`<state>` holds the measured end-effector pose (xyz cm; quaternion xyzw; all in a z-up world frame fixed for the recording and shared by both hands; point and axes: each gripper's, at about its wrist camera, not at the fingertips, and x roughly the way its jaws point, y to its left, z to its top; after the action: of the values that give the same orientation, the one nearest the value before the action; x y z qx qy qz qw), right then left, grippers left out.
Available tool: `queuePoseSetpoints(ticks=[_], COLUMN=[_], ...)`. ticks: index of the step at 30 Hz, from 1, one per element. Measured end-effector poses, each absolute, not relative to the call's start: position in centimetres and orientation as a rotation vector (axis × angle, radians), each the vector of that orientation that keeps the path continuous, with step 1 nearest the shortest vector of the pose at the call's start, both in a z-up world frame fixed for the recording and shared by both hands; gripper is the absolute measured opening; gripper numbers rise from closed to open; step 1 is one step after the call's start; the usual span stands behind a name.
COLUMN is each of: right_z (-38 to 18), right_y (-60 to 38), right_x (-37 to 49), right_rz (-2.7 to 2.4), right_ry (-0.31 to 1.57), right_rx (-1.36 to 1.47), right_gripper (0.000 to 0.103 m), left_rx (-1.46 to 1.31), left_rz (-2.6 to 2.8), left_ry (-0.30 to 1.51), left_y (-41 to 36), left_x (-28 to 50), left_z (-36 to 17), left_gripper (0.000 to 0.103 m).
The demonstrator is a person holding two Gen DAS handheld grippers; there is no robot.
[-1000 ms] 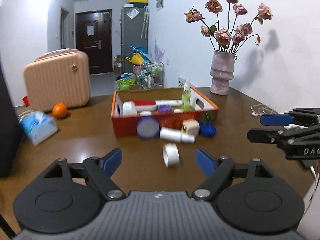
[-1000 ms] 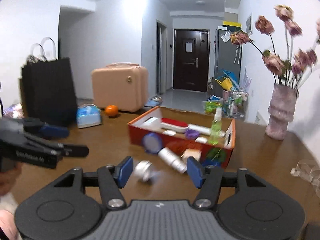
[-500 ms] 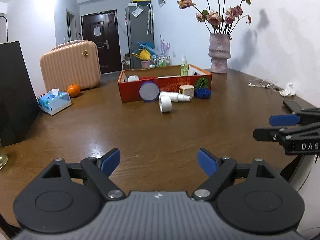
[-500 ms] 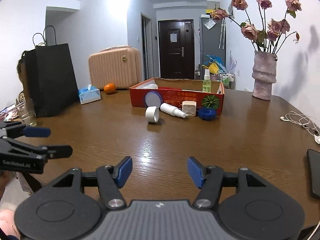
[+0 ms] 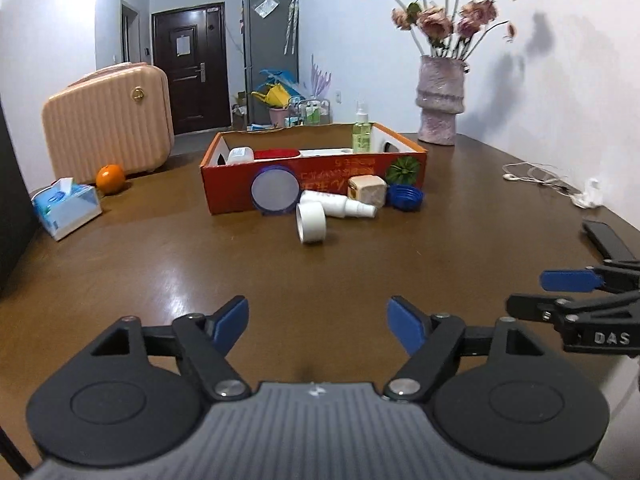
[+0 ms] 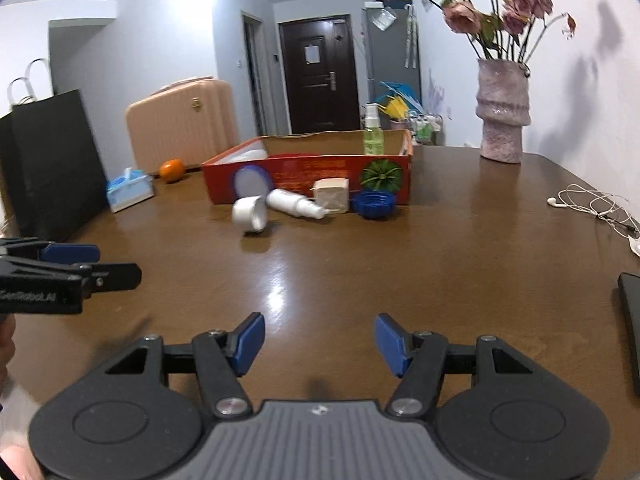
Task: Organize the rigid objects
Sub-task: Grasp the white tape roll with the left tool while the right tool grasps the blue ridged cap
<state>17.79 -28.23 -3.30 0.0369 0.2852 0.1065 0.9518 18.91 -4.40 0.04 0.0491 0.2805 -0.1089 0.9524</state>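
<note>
While both tongs gape empty, left just narrowing, only the right view shows the black bag (image 6: 52, 160).

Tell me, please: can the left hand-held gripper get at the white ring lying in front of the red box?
Probably yes. The left hand-held gripper is open and empty, its jaws just closing a little, and only bare table lies between it and the white ring. It must move forward first.

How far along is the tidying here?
Partly done: a green bottle and other items already sit in the box. Both claws, left and right, are open and empty. Still outside: white cup, white bottle, cube, blue cap.
</note>
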Motion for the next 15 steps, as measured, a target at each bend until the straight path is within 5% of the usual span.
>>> queuePoseSetpoints(ticks=[15], right_z=[-3.4], right_y=[-29.6], right_x=[33.8], right_rz=[0.204], right_ry=[0.625], right_rx=[0.017], right_gripper=[0.059], left_rx=[0.1], left_rz=[-0.215], left_ry=[0.687], left_y=[-8.3], left_x=[35.8], left_z=[-3.0], left_gripper=[0.051])
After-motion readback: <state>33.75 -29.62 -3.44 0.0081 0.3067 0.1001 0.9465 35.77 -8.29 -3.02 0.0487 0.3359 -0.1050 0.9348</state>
